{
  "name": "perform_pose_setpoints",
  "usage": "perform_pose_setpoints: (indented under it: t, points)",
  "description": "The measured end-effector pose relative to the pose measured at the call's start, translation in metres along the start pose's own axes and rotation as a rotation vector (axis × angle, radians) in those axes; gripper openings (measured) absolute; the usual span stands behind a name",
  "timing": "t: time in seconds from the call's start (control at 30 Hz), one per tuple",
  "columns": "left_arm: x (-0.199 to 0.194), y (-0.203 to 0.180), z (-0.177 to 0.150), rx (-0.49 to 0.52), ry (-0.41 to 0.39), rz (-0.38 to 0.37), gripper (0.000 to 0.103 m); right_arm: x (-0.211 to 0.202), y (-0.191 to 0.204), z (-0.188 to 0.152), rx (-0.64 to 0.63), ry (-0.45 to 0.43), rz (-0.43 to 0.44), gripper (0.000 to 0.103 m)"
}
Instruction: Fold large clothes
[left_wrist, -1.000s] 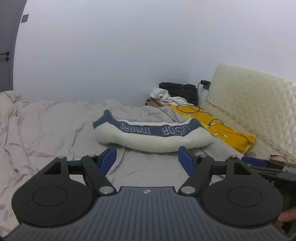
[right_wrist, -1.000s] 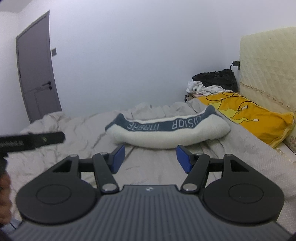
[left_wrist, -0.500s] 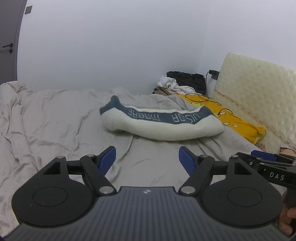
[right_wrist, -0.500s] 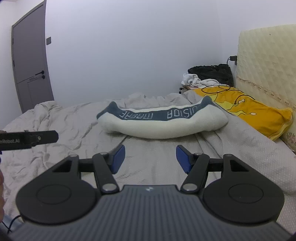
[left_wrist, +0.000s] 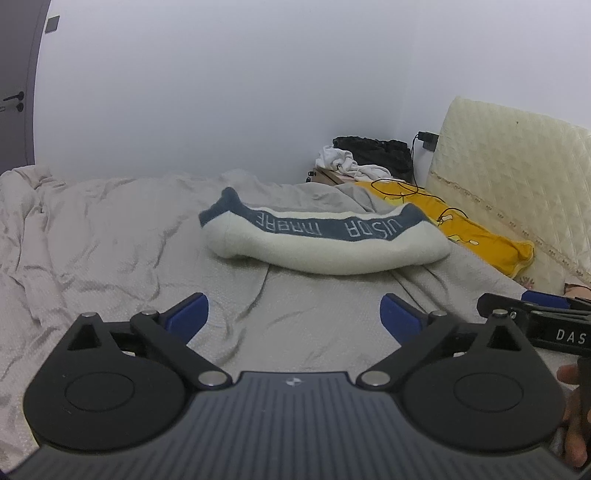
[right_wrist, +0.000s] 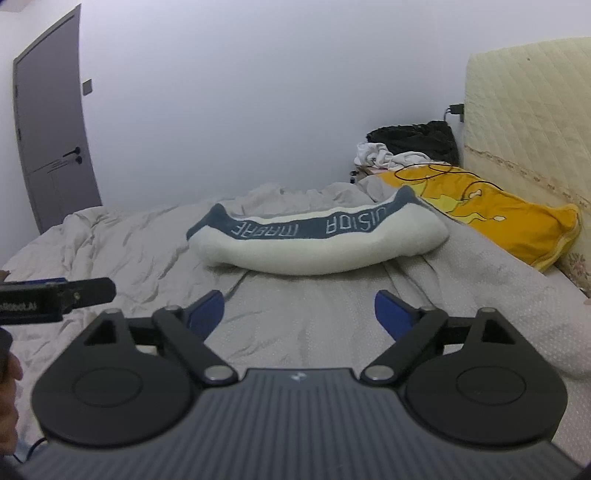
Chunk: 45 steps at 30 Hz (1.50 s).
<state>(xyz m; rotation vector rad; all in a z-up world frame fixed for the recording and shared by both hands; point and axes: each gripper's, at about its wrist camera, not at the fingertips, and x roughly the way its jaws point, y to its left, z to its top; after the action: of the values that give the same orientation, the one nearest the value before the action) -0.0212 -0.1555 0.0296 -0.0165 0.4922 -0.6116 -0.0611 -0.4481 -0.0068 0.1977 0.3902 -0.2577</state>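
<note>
The left claw (left_wrist: 293, 314) and the right claw (right_wrist: 299, 312) are both opening, blue pads apart, nothing between them. The task item, a cream fleece garment with a dark blue lettered band (left_wrist: 325, 240), lies in a loose roll on the wrinkled grey bed sheet (left_wrist: 110, 236), well ahead of both claws. Risk: a low approach may pinch the sheet together with the fleece. The thick roll may also slip from a shallow grip.
</note>
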Motion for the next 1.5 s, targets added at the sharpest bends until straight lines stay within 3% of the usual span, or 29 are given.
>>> perform_pose_setpoints:
  t: [0.13, 0.2, 1.5]
  points:
    - [-0.001, -0.001, 0.000, -0.001, -0.002, 0.001, 0.103, 0.000, -0.001, -0.001, 0.004, -0.004, -0.015, 0.091]
    - [-0.002, -0.001, 0.000, -0.003, -0.004, 0.007, 0.103, 0.001, 0.001, -0.001, -0.013, 0.004, -0.032, 0.103]
    - [-0.005, 0.001, -0.003, -0.013, -0.003, 0.010, 0.103, -0.003, 0.009, -0.004, -0.055, -0.015, -0.056, 0.103]
